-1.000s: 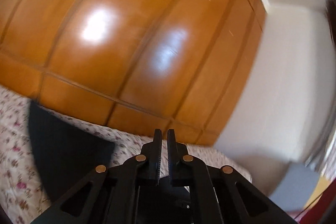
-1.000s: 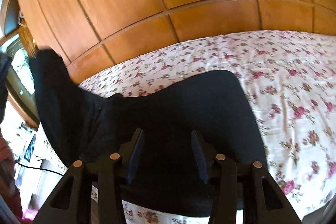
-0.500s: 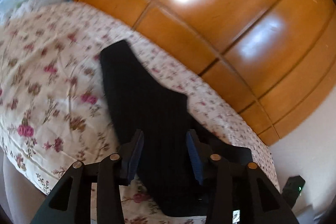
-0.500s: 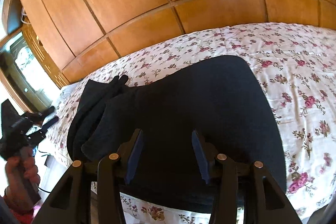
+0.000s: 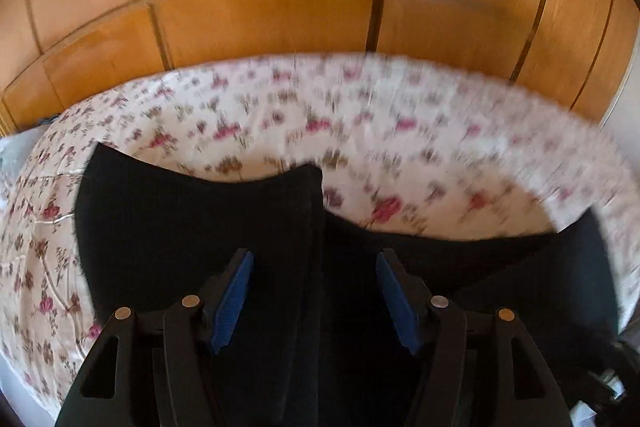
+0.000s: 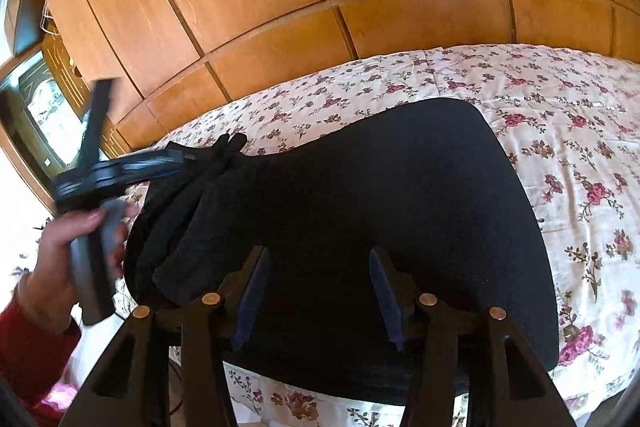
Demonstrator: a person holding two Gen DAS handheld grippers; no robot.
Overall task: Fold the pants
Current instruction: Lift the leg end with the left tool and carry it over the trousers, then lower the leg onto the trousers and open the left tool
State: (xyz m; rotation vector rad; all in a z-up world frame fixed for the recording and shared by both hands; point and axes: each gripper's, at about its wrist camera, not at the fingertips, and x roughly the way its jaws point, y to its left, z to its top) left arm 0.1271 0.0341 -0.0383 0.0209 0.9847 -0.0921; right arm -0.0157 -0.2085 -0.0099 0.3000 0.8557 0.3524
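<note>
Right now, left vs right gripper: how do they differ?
Left gripper has bright blue pads; right gripper has pads that look darker. Left's view is motion-blurred, right's is sharp. Left faces a stepped fold edge on the black pants; right faces a smooth expanse. Both are open, holding nothing, above the pants.

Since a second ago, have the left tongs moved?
Yes. The left tongs have opened and swung down from the wooden wardrobe to the black pants.
</note>
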